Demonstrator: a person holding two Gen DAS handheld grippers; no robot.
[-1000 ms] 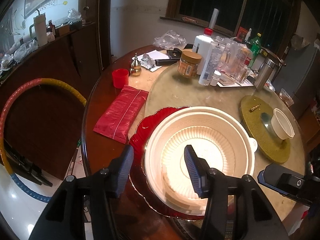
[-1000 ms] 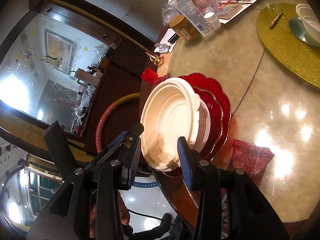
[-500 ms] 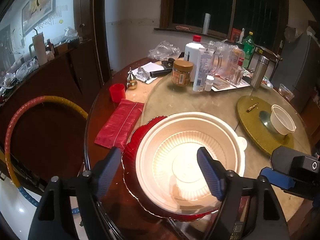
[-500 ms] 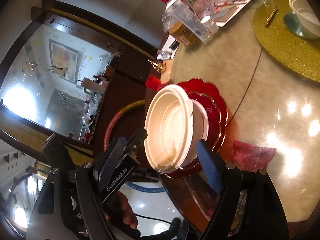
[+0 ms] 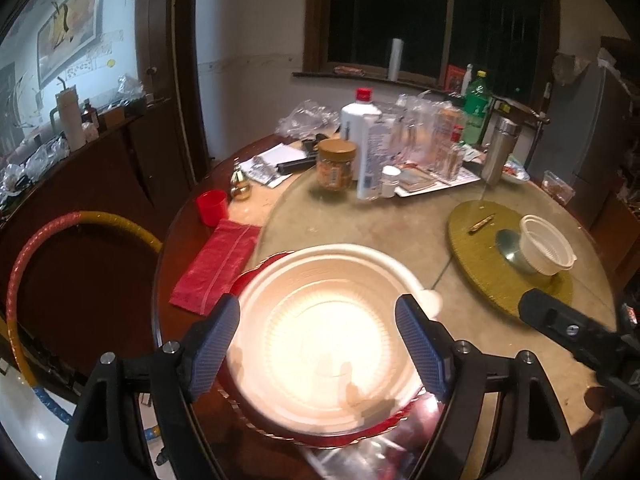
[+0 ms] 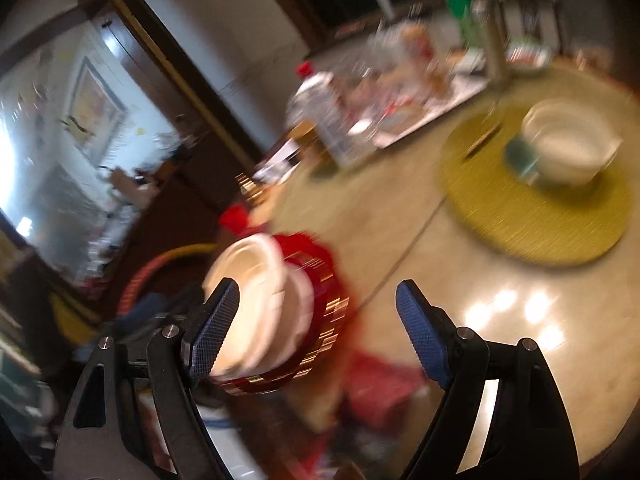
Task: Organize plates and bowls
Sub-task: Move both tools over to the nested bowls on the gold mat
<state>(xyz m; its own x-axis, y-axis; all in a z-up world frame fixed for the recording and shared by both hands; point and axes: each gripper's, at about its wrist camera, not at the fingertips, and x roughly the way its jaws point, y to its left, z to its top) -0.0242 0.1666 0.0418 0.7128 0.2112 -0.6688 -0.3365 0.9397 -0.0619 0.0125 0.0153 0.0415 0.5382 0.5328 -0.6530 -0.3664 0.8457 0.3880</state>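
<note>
Both my grippers now spread wide and backed off, left gripper jaws apart astride the white bowl, bowl upright, nothing visible inside, nested on red plate, right gripper gaping, small white bowl on gold mat at two o'clock.

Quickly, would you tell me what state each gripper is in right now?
Left gripper: open, holding nothing, above the large white bowl on the red plate.
Right gripper: open, holding nothing.
</note>
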